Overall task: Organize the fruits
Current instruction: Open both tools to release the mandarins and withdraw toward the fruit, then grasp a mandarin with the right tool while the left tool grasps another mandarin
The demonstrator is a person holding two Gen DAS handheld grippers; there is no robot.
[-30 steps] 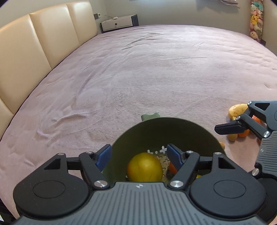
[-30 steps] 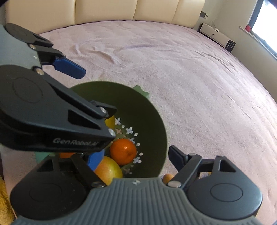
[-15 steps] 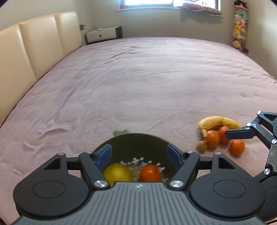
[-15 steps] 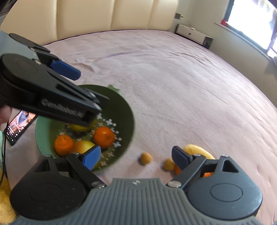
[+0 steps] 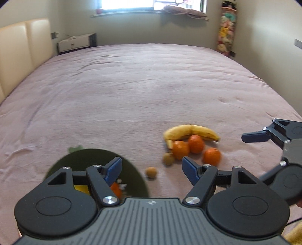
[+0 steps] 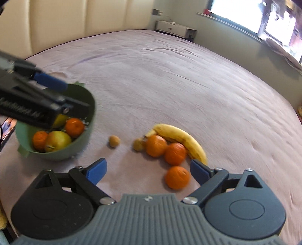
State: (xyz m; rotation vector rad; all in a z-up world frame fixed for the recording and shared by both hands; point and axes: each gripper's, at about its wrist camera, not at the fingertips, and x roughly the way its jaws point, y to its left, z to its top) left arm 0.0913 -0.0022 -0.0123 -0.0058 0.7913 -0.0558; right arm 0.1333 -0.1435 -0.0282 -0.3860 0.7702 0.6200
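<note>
Pink, softly wrinkled bedding covers the wide bed that carries everything, with a cream padded headboard behind it and a bright window on the far wall. Near the front edge sits a round green plastic bowl holding two oranges, a yellow-green apple and a lemon. Apart from the bowl, loose on the bedding, lie a ripe yellow banana curved around three bright oranges, with one small brown round fruit between bowl and pile and another touching the pile's near side. The left tool hangs over the bowl's right rim, its blue-padded fingers spread with nothing between them. The right tool hovers above the nearest orange; its jaws have just been opening and stand wide apart, empty.
</note>
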